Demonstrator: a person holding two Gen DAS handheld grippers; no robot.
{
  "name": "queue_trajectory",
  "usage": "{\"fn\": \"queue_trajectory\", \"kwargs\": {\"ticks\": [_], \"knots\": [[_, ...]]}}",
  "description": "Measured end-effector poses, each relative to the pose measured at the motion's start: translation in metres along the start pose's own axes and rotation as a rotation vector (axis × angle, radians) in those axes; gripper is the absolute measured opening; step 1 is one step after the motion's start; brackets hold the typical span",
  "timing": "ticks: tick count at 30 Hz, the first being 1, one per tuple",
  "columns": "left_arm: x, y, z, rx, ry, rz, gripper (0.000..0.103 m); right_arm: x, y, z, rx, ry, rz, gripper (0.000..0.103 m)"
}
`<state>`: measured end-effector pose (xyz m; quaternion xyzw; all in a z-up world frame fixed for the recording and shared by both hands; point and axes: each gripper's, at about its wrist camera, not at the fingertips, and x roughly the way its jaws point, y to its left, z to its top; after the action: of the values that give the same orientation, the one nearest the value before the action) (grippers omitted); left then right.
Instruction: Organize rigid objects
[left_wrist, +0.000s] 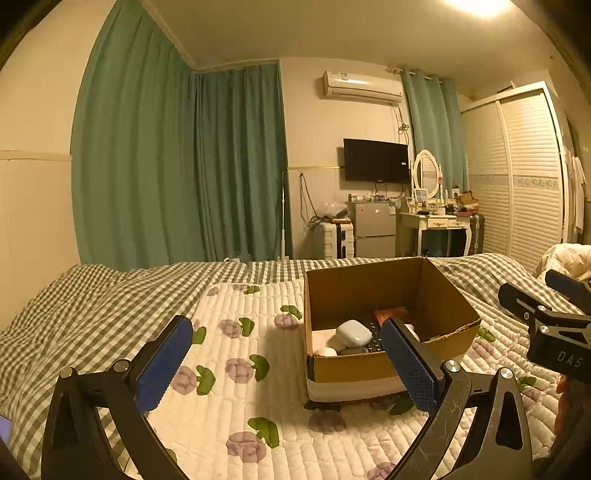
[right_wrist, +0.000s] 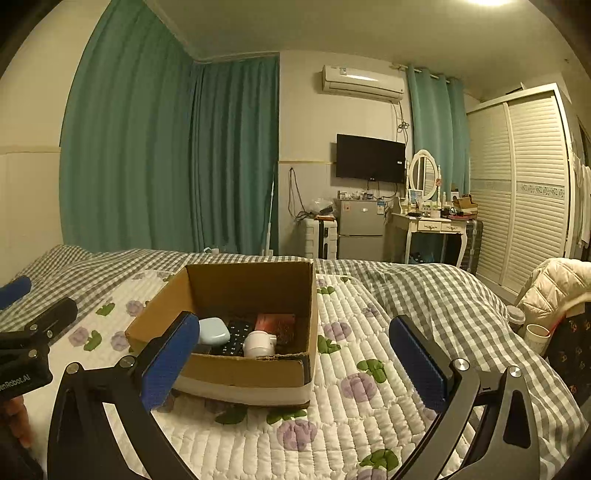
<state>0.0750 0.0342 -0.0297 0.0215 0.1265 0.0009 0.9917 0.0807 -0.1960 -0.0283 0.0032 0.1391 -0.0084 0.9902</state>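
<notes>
An open cardboard box (left_wrist: 448, 295) (right_wrist: 162, 306) sits on a white quilted pad with purple flowers on the bed. Inside it lie a pale blue case (left_wrist: 353, 333) (right_wrist: 213, 329), a black remote with keys (right_wrist: 236, 338) (left_wrist: 373, 334), a small white round object (right_wrist: 258, 343) and a red-brown item (right_wrist: 277, 325). My left gripper (left_wrist: 286, 363) is open and empty, held above the pad just left of the box. My right gripper (right_wrist: 293, 360) is open and empty, in front of the box's right corner. Each gripper shows at the edge of the other's view.
The quilted pad (left_wrist: 236, 413) lies over a grey checked bedspread (left_wrist: 92, 302). A cream jacket (right_wrist: 554, 284) and a cup (right_wrist: 535, 336) are at the bed's right side. Green curtains, a TV, a small fridge, a dressing table and a wardrobe stand beyond the bed.
</notes>
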Motion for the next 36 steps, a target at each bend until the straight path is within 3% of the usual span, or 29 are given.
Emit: {"fn": "queue_trajectory", "kwargs": {"ticks": [36], "knots": [[0.0096,0.001,-0.0085,-0.003,0.053,-0.003,0.103,0.0067,0.0063,-0.0041,-0.019,0.036,0.002,0.103]]}}
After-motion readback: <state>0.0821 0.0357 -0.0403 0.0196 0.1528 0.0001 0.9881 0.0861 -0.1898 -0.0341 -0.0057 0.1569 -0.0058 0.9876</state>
